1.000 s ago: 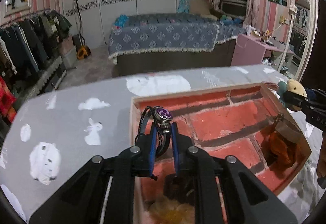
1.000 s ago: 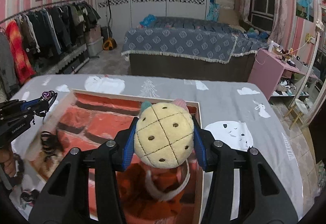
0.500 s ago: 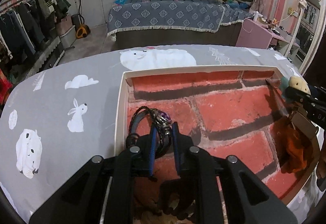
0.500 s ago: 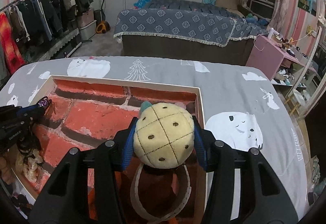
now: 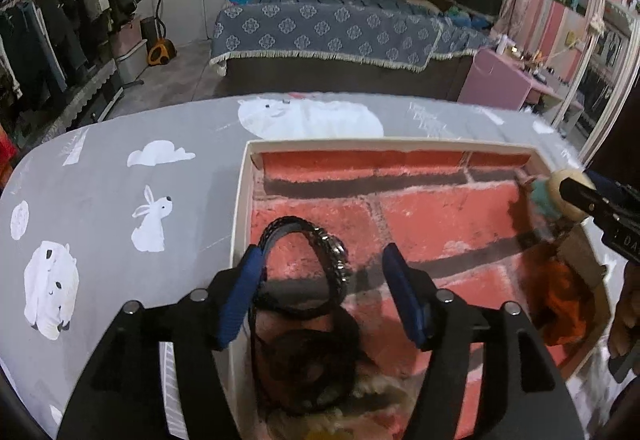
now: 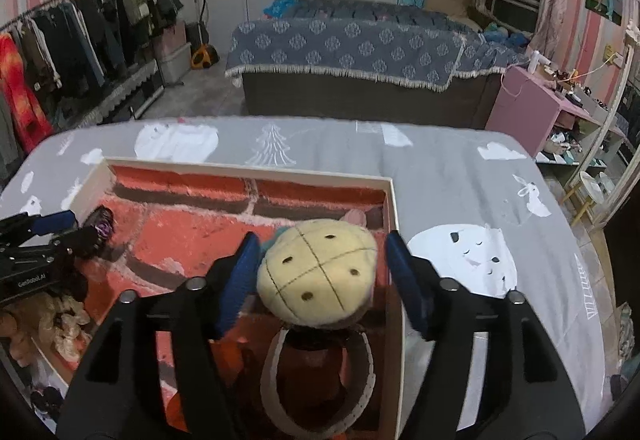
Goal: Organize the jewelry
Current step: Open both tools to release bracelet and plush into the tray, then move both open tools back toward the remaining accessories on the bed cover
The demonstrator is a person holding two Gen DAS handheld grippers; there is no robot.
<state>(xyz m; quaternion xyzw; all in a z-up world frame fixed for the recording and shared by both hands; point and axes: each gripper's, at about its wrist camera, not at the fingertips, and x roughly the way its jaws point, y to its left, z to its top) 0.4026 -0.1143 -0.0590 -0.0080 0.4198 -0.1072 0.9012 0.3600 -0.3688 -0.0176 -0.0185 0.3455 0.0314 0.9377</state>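
1. The left gripper [image 5: 322, 286] has gone from clamped on the braided bracelet [image 5: 316, 272] half a second ago to spread wide; its blue fingers [image 5: 240, 294] now stand well apart, and the bracelet lies between them at lower centre of the left view, leaning by the left pad, with nothing visibly pinching it

2. The right gripper [image 6: 320, 282] has opened as well: the cream plush charm [image 6: 318, 274] that it squeezed earlier now sits free at centre of the right view, with a gap showing on its right side

3. Both pieces are inside the brick-lined box [image 5: 240, 199]: the bracelet near its left wall, the charm by the right wall above an orange item [image 5: 560, 304]

4. My reading is that both items have just been released, so this placement step looks done; other dark bands and a pale scrunchie [image 6: 68, 322] already lie at the lower left of the right view

5. The next move likely calls for backing both tools straight out without snagging the bracelet on the left pad
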